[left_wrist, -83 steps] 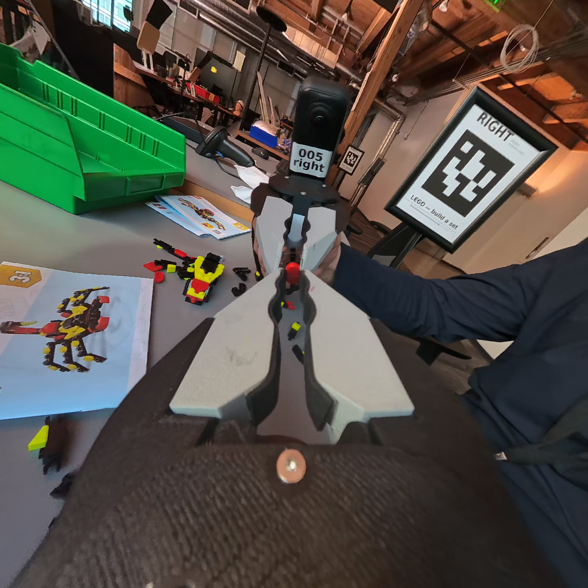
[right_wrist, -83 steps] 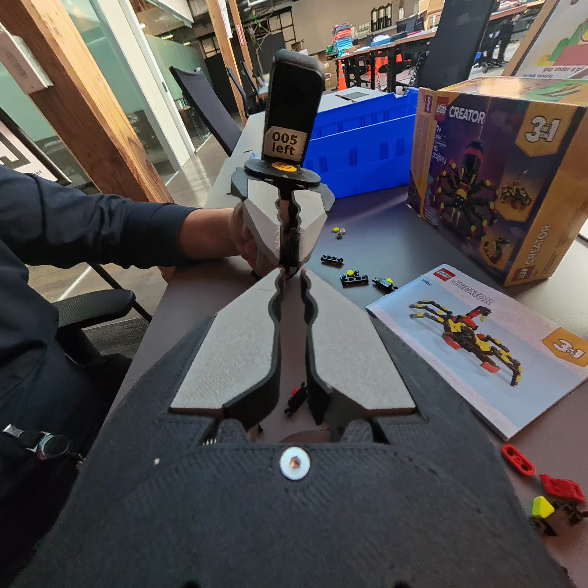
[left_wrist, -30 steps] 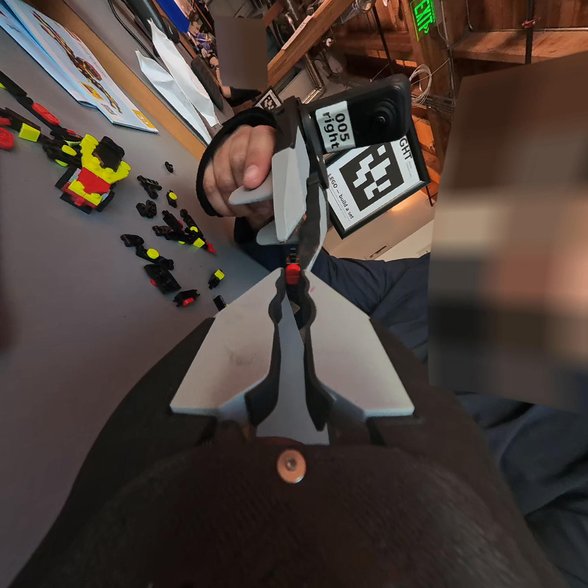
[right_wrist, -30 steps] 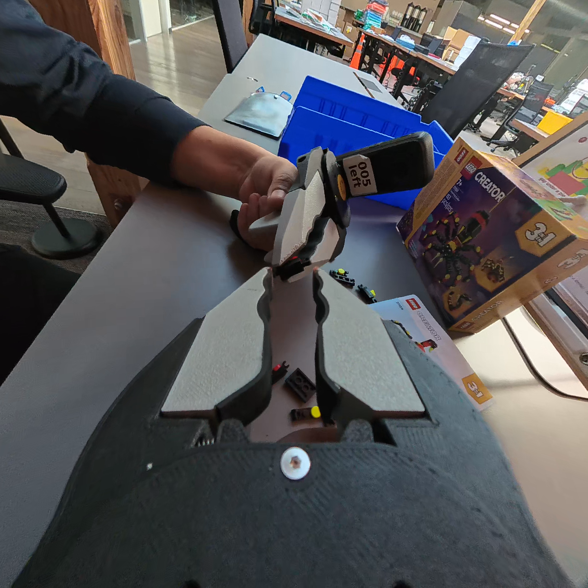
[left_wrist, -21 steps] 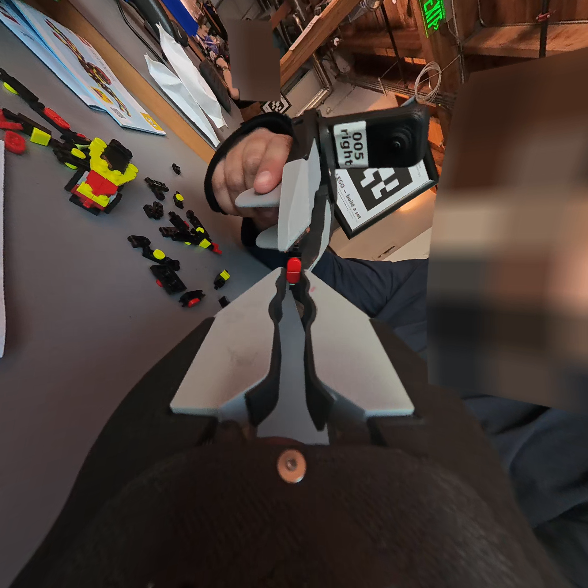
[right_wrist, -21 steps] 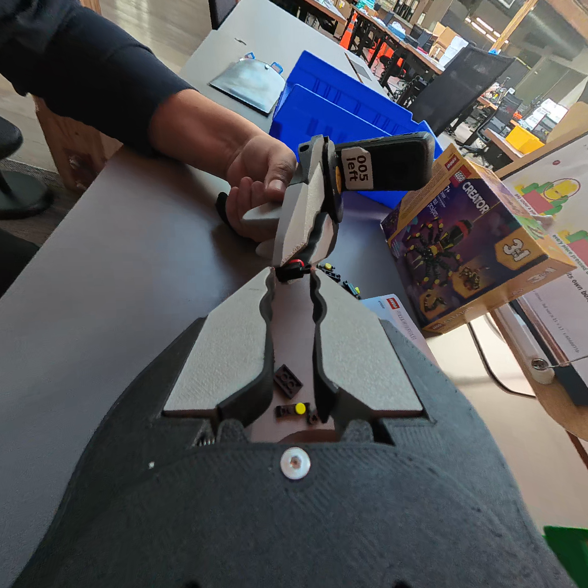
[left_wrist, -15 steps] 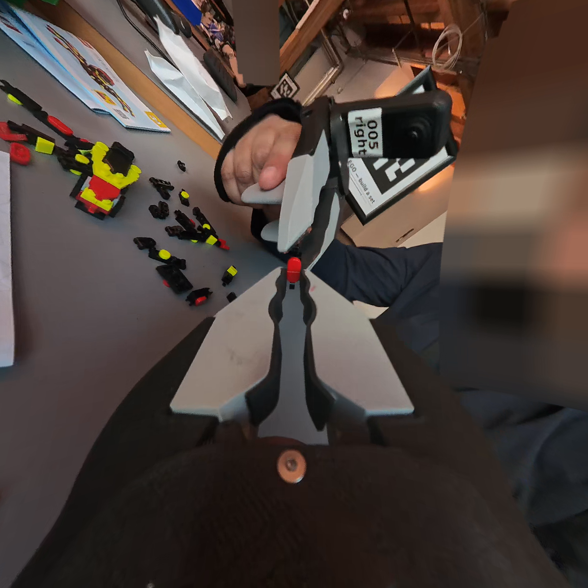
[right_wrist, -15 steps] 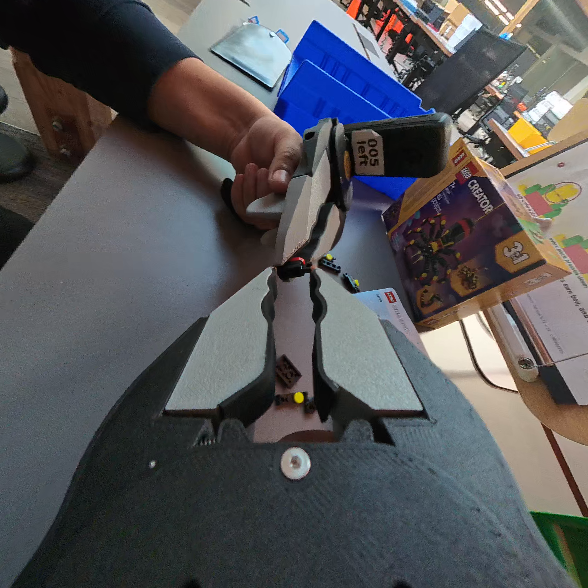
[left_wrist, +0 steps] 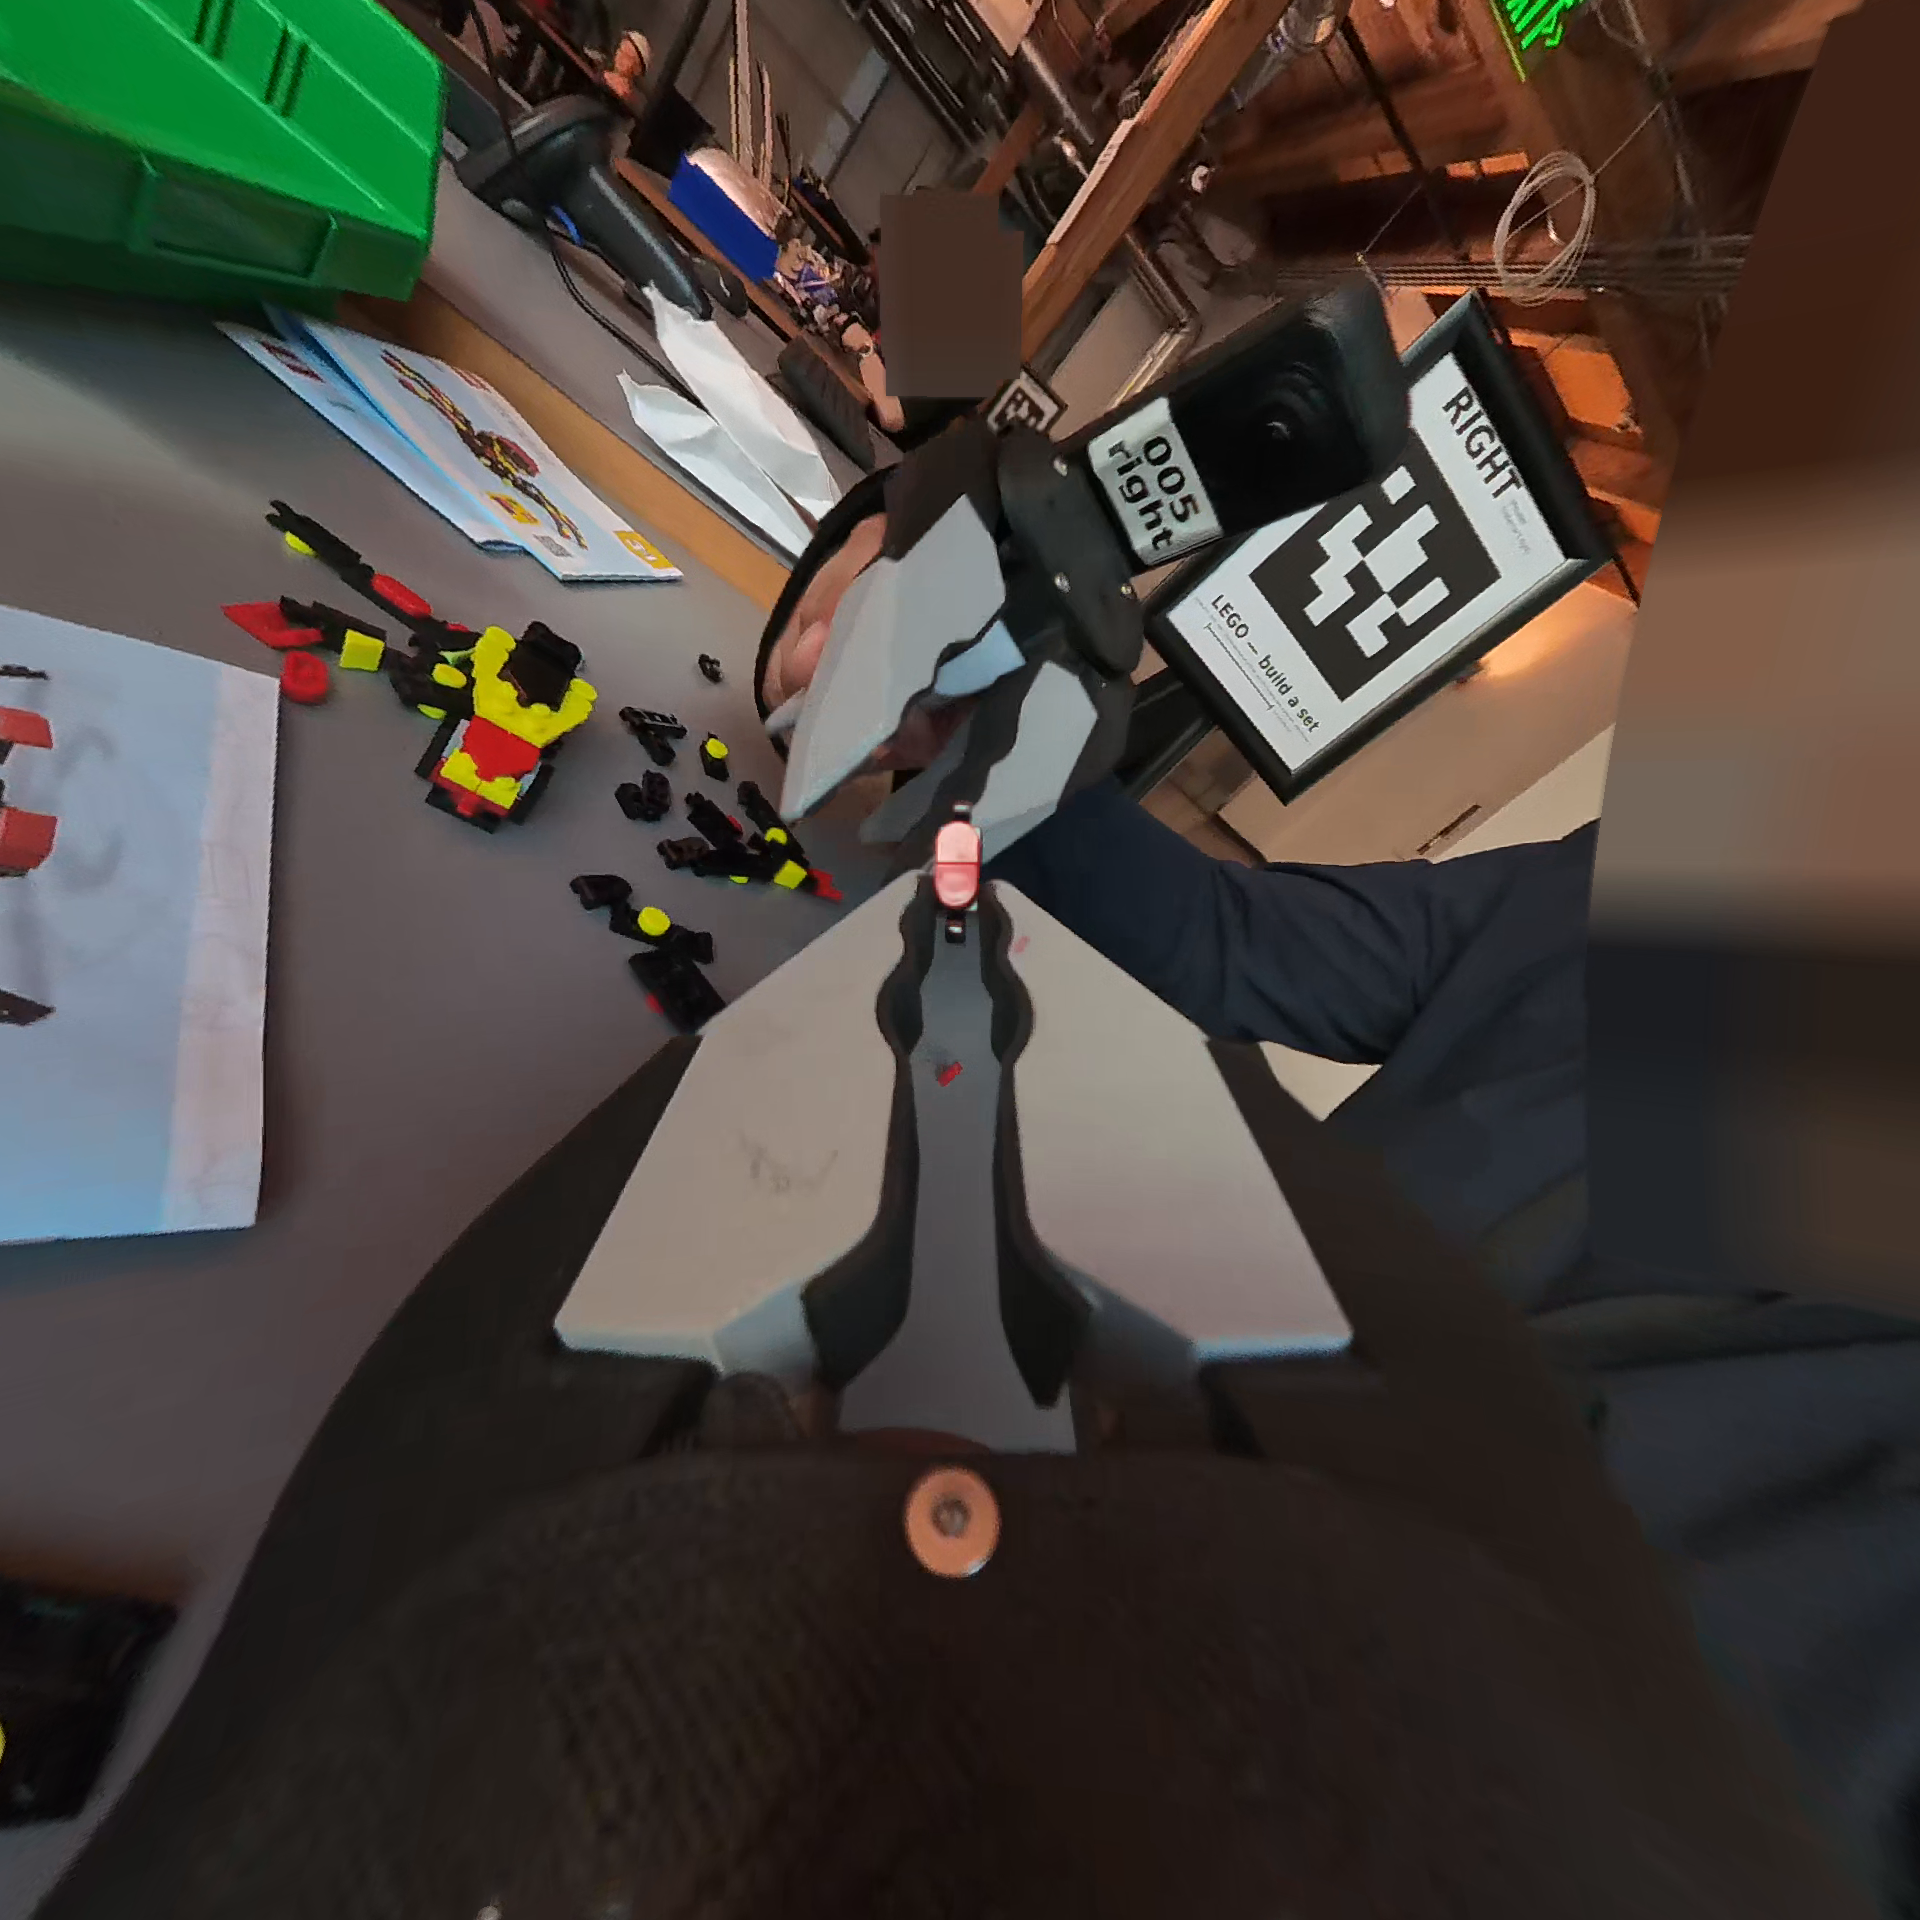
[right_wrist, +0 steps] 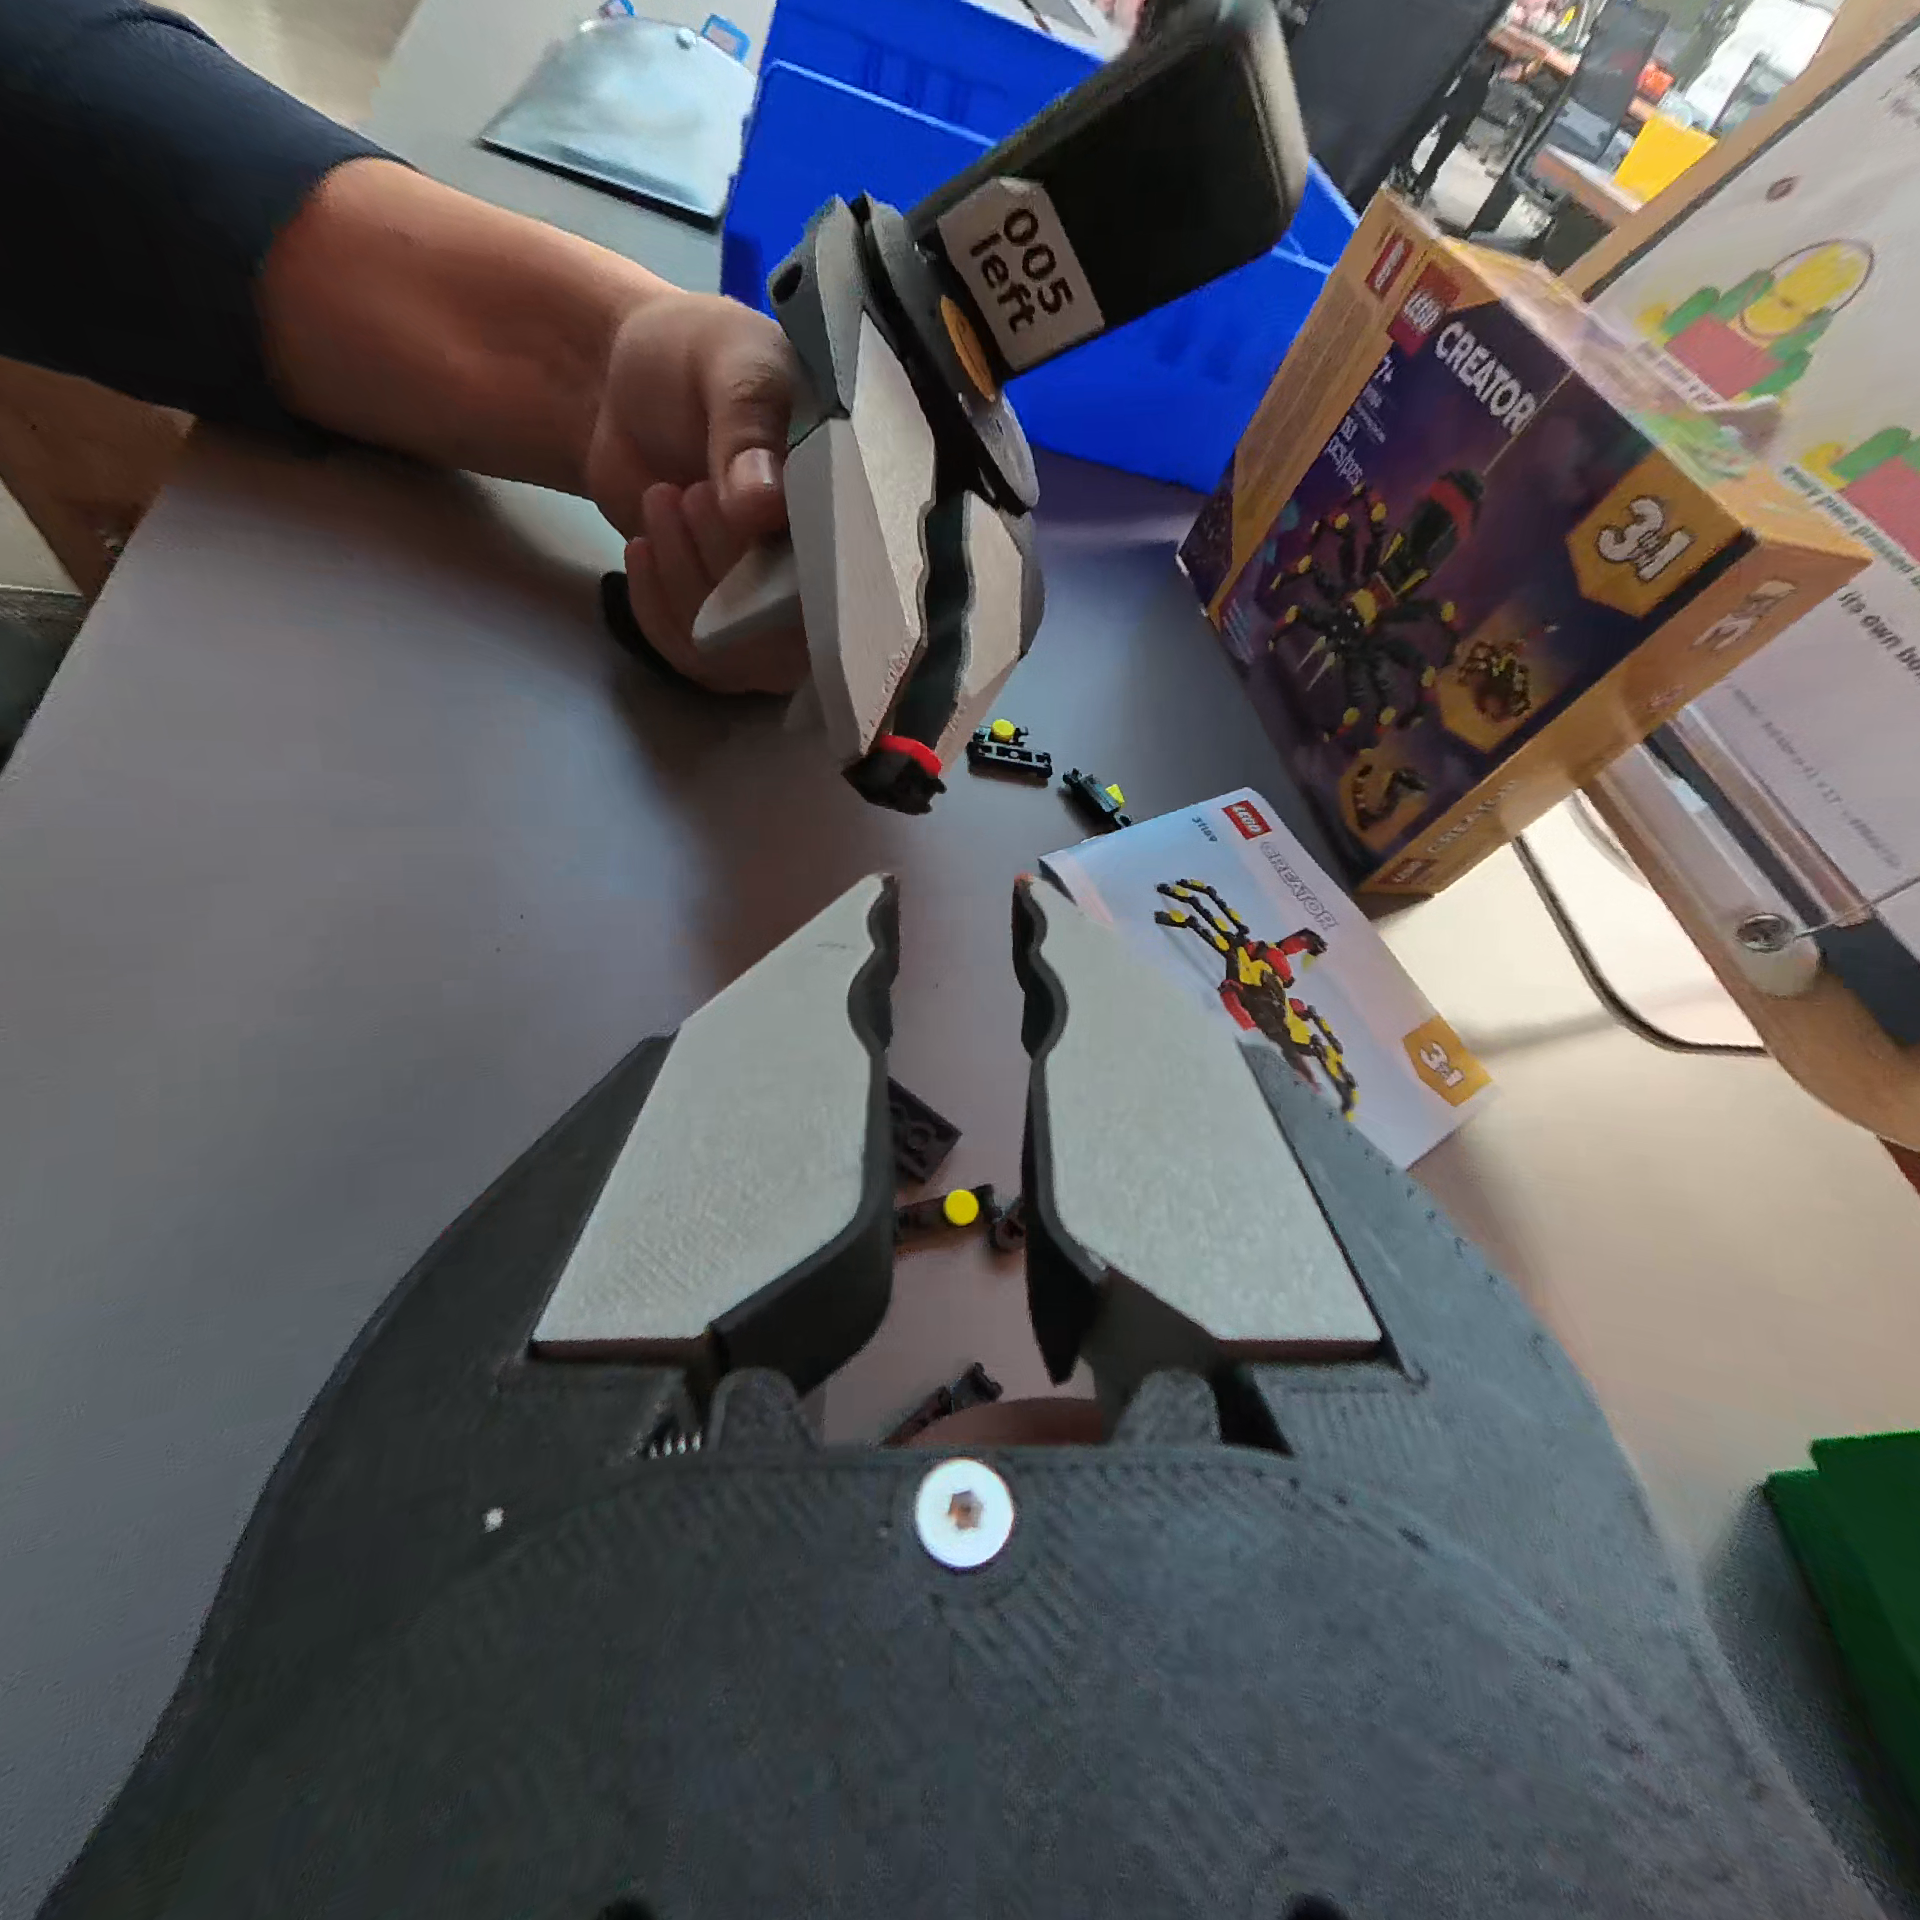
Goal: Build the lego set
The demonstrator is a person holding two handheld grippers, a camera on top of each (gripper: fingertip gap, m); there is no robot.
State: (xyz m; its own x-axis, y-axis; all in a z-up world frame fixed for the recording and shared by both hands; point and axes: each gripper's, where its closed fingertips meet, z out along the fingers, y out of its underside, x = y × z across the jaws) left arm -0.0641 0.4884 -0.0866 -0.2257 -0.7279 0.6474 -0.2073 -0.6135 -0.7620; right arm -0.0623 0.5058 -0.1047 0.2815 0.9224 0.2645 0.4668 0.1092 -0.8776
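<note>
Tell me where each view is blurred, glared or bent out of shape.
Left wrist view: wide-angle bending tilts the table; the red-and-black piece at the left gripper looks washed pale; loose bricks are slightly soft. Right wrist view: the set box and the hand are motion-smeared; the right gripper stays sharp.

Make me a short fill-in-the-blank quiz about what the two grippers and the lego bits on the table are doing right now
1. The left gripper is shut on a small black piece capped in ____.
2. The right gripper has its jaws ____ and holds nothing.
3. The half-built body of yellow, red and black bricks sits on the ____.
4. The storage bin behind the left gripper in the right wrist view is ____.

Missing words: red; open; table; blue
</note>
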